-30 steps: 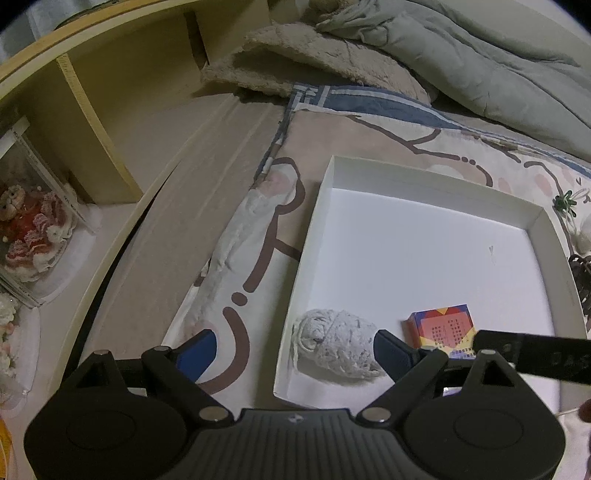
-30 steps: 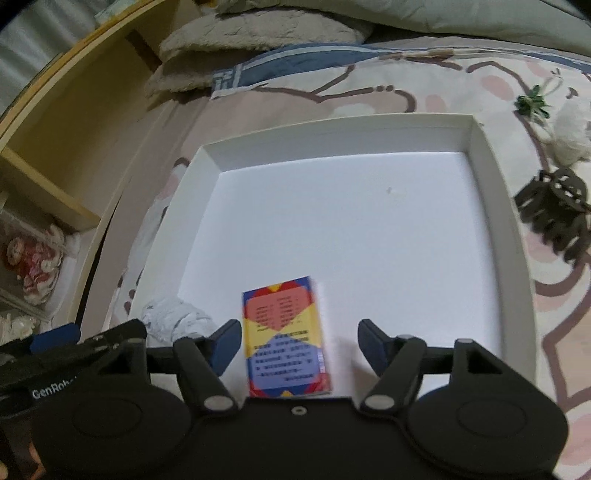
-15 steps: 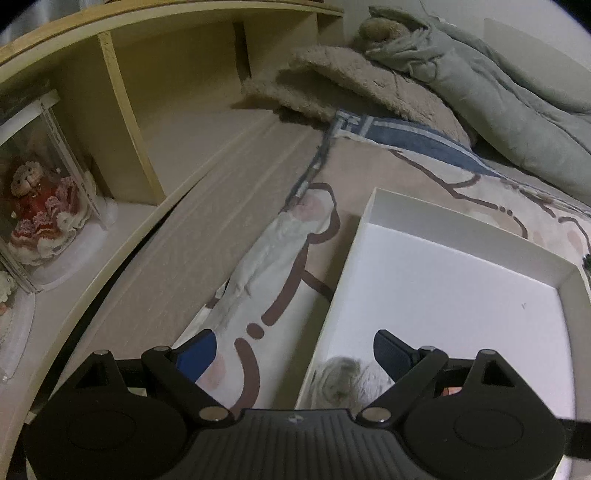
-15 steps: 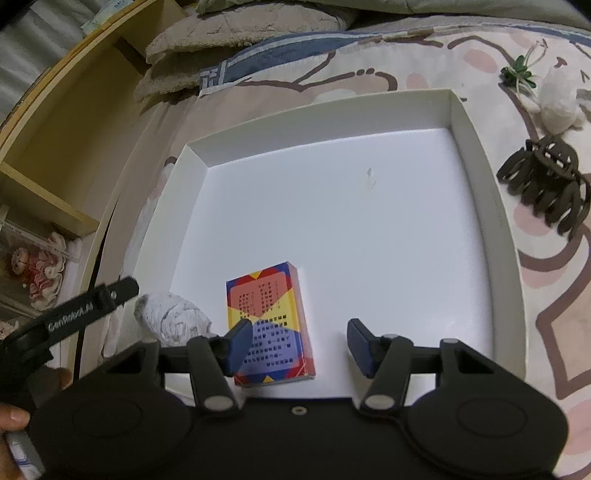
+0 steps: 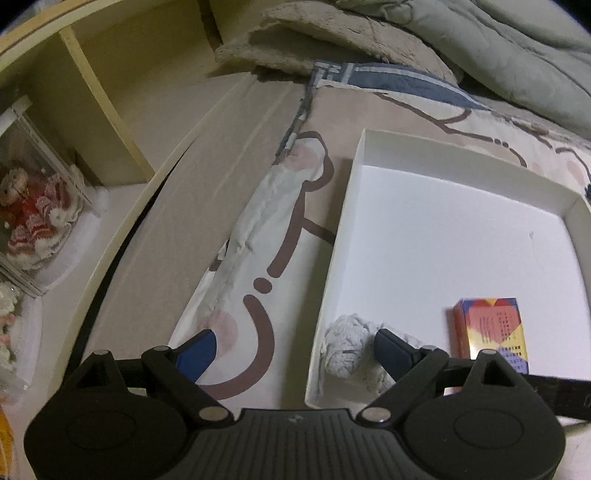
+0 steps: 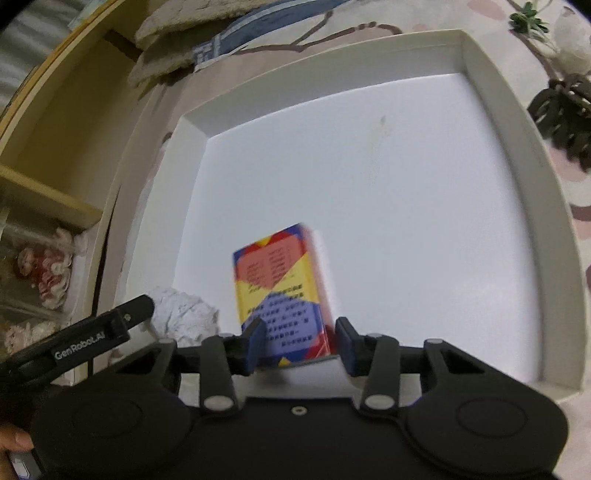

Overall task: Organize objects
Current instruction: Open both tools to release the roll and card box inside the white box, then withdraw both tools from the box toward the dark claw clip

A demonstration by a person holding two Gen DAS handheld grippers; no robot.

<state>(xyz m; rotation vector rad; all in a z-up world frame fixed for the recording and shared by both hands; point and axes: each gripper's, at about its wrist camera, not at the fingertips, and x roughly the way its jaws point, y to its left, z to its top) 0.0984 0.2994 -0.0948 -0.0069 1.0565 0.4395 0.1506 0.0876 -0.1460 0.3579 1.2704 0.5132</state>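
The right claw [image 6: 300,341] sat low over the near part of the white tray [image 6: 491,110], its jaws having just been closing around the colourful card box [image 6: 280,291]. The two blue pads stood on either side of the box's near end, close against it or just touching (the blur there made a firm grip impossible to confirm). The box lay flat on the tray floor, near the front edge and left of centre.

The left claw [image 5: 291,349] hung wide open with nothing in it; its left finger was over the patterned bedspread [image 5: 258,229], its right finger over the tray's near left corner, above the crumpled white cloth ball [image 5: 347,354] lying there. From that side, the card box lay just to the right of the ball, well apart from the far wall.

On the bedspread to the right of the tray rested a dark hair claw clip [image 6: 565,114], and beyond it a small green sprig [image 6: 528,18]. Farther left stood a wooden shelf [image 5: 110,103] holding a doll in a red dress [image 5: 33,214]; at the far end lay a grey quilt [image 5: 498,44].
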